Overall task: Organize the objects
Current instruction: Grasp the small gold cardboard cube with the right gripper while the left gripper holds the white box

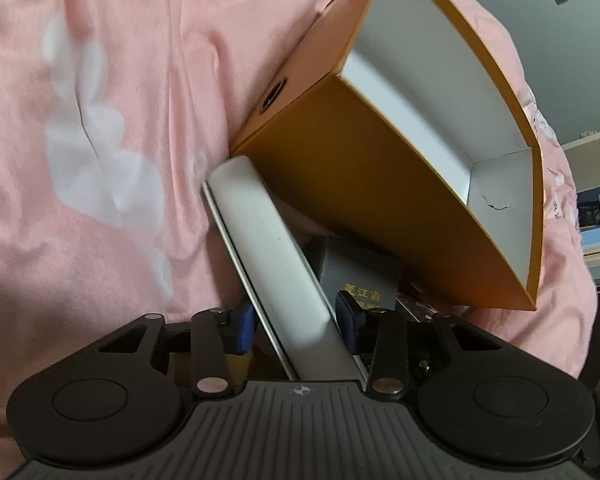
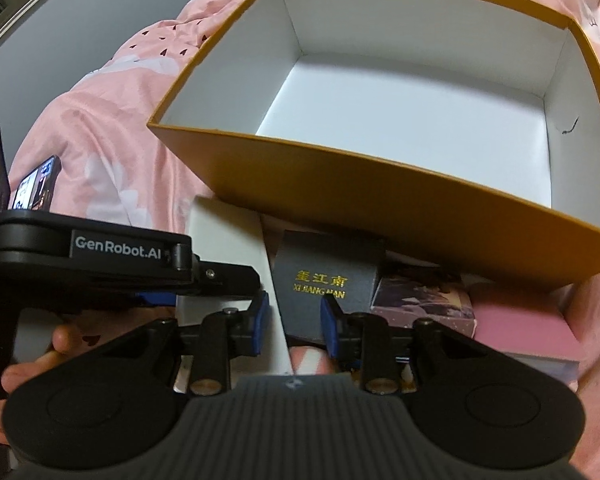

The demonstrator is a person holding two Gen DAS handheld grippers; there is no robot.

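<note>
Step in hand: pickup of items for boxing.
White flat box: on bed beside orange box, between pads of left tongs; contact likely, grip unconfirmed.
Dark booklet: against orange box's near wall, between pads of right tongs; clenched or not, cannot tell.
Orange box: open, empty.
Next, judged: firm grip, lift over rim, lower inside.
Pink bedsheet beneath.

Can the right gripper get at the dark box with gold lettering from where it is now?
Probably yes. The right gripper sits right at the dark box, jaws apart around its near end, nothing between. The white box lies close on one side.
</note>
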